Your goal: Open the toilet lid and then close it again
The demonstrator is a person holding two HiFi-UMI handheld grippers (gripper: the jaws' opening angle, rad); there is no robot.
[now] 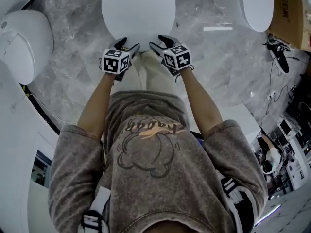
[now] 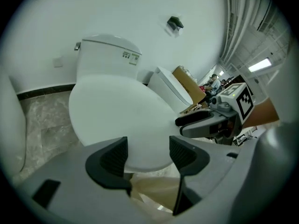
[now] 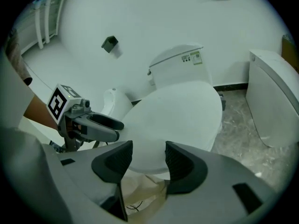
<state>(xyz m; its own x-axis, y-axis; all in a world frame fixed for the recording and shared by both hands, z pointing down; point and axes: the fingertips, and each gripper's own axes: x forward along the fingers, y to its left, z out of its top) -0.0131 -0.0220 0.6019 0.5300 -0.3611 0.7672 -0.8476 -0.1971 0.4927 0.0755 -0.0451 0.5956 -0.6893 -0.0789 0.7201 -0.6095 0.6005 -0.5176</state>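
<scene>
A grey marbled floor (image 1: 73,76) and a plain white wall (image 2: 140,13) frame a row of white toilets, and you stand over the middle one, in a grey printed shirt (image 1: 150,149). Its toilet lid (image 1: 137,11) lies shut and flat, straight ahead of you, with the cistern (image 2: 105,55) rising behind it against the wall.

You hold both grippers at the lid's near rim, side by side and a little apart. The left gripper (image 1: 127,46) points down at the rim's left part and the right gripper (image 1: 158,42) at its right part (each marker cube faces up toward your head).

In the left gripper view, the left gripper (image 2: 148,155) has its jaws spread and nothing clamped. The lid (image 2: 117,111) shows its front edge in the gap between the pads. The right gripper view shows the same: the right gripper (image 3: 148,160) stands wide, released, with the lid (image 3: 177,115) showing its front edge between the dark ribbed pads. Whether any pad touches the rim is hard to tell from these angles.

Another toilet (image 1: 24,38) sits to your left, one more (image 1: 257,4) to your right, and a cardboard box (image 1: 291,13) stands just past that one.
</scene>
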